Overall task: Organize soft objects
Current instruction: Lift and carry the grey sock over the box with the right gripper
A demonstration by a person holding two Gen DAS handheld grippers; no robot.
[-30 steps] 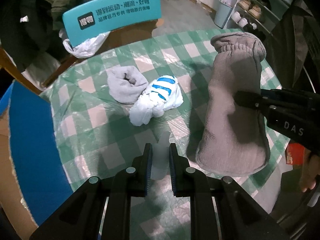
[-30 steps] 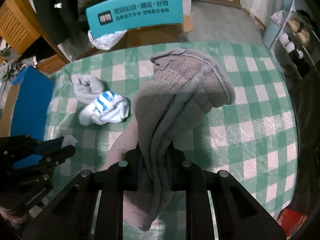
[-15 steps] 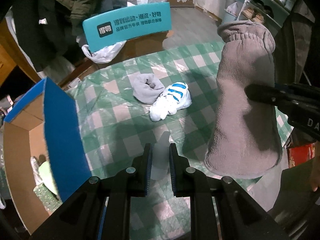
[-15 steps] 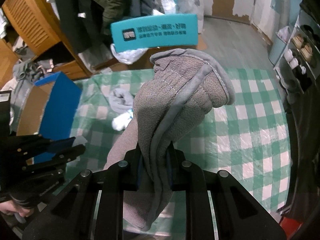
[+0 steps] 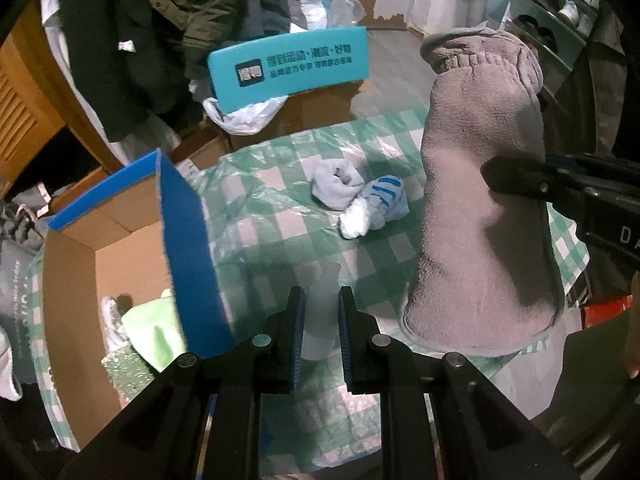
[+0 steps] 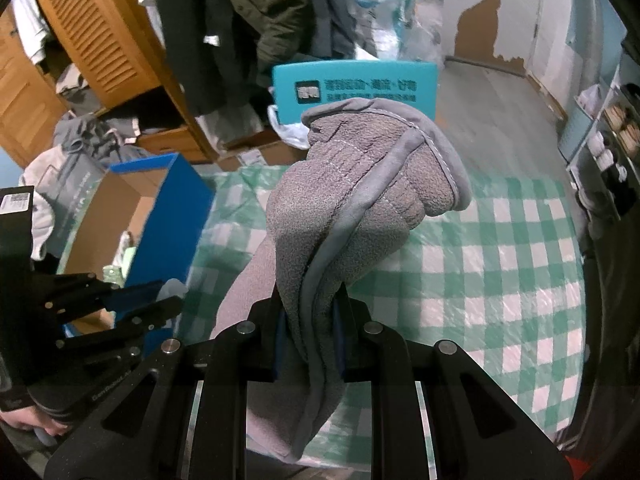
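Observation:
My right gripper [image 6: 308, 336] is shut on a large grey fleece mitt [image 6: 352, 208] and holds it in the air above the checked table; the mitt hangs at the right of the left wrist view [image 5: 480, 216]. My left gripper [image 5: 322, 320] is shut on a small pale translucent piece [image 5: 320, 312], seen too in the right wrist view [image 6: 172, 288]. A rolled grey sock [image 5: 336, 184] and a white sock with blue stripes [image 5: 376, 208] lie touching on the table [image 5: 280, 216]. An open cardboard box with blue flaps [image 5: 184, 248] stands at the left.
The box holds a light green cloth [image 5: 152, 328] and a glittery green item [image 5: 124, 368]. A teal sign [image 5: 288, 68] stands beyond the table's far edge. Dark coats [image 6: 240, 20] hang behind. A shoe rack [image 6: 608, 136] is at the right.
Both grippers have risen and pulled back from the table. The grey mitt has been lifted off the cloth. The cardboard box has come into view at the left.

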